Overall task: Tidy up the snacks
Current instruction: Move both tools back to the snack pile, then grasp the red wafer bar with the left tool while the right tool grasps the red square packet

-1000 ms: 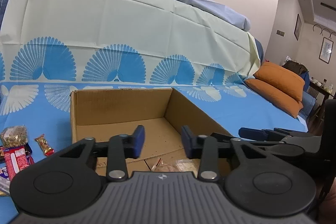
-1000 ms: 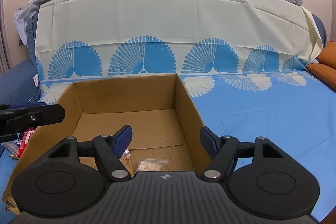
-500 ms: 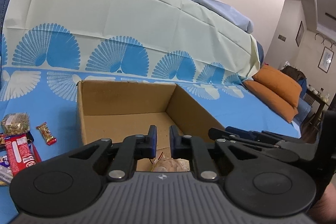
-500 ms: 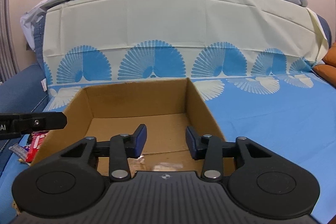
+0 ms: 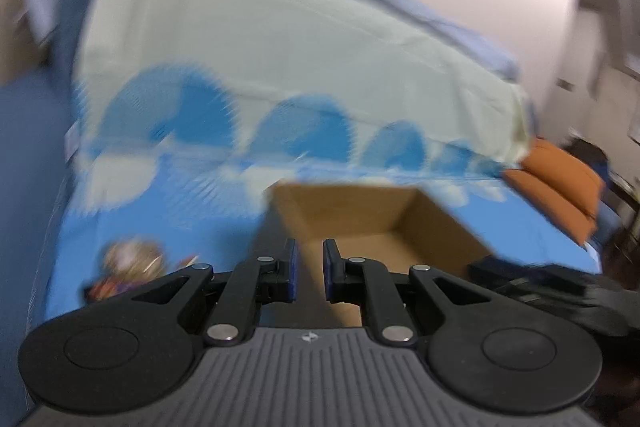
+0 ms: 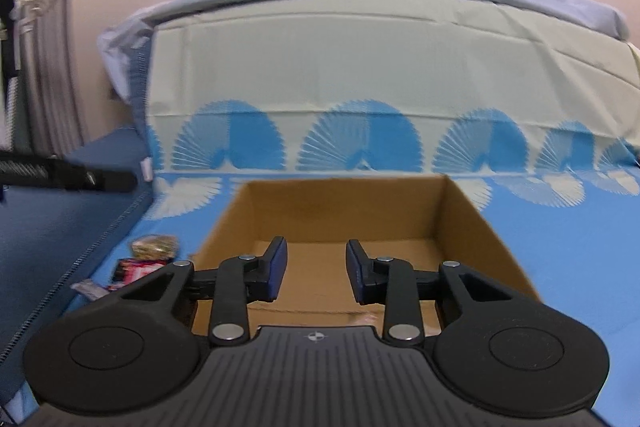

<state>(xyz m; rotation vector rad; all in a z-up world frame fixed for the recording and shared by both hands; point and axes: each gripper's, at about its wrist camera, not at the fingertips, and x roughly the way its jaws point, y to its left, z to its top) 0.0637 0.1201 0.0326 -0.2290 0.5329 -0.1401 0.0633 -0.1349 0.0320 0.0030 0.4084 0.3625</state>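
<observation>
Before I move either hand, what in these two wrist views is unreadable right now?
- Snack pile, left wrist view: motion blur smears it; packets cannot be told apart.
- Cardboard box floor, near end, right wrist view: hidden behind the right gripper, so what lies there is unclear.
- Snacks, right wrist view: small, labels unreadable.
- Left gripper: jaws nearly closed, nothing visible between them.

No legible text, label or number anywhere; snack wrappers (image 6: 138,269) too blurred.
</observation>
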